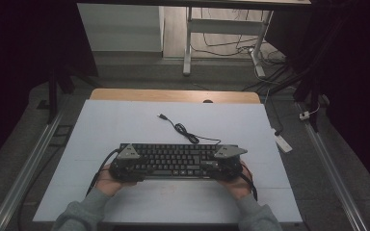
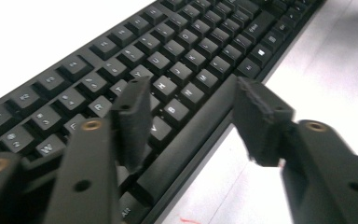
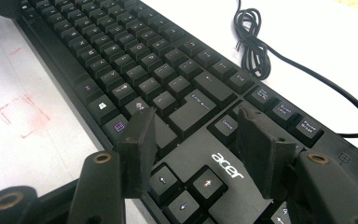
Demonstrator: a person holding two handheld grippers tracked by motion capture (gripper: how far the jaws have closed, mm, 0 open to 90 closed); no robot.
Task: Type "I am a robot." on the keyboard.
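My sleeves: I see my two forearms in grey sleeves (image 1: 84,208) at the near edge of the bench (image 1: 125,125), one at each end of the keyboard (image 1: 173,160).
Left claw: my left claw (image 1: 125,166) is at the left end of the keyboard. In the left gripper view (image 2: 189,114) its jaws are apart; one hangs over the letter keys, the other over the white surface just in front of the keyboard, with the space bar (image 2: 193,128) and the front edge between them. I cannot see the pads pressing on anything.
Right claw: my right claw (image 1: 224,166) is at the right end. In the right gripper view (image 3: 193,140) the jaws are apart above the keys, near the arrow keys (image 3: 186,186) and the white logo (image 3: 227,165). Nothing is clamped.
Keyboard: black, flat on the white bench top, near the front edge, its long side across the bench.
Red marks: faint red lines (image 3: 21,114) are drawn on the bench beside the front of the keyboard.
Cable: the black cable (image 1: 185,132) leaves the back of the keyboard, makes a small coil behind it, and its plug (image 1: 162,116) lies farther back on the white surface.
Far edge: a wooden strip (image 1: 173,95) shows behind the white top.
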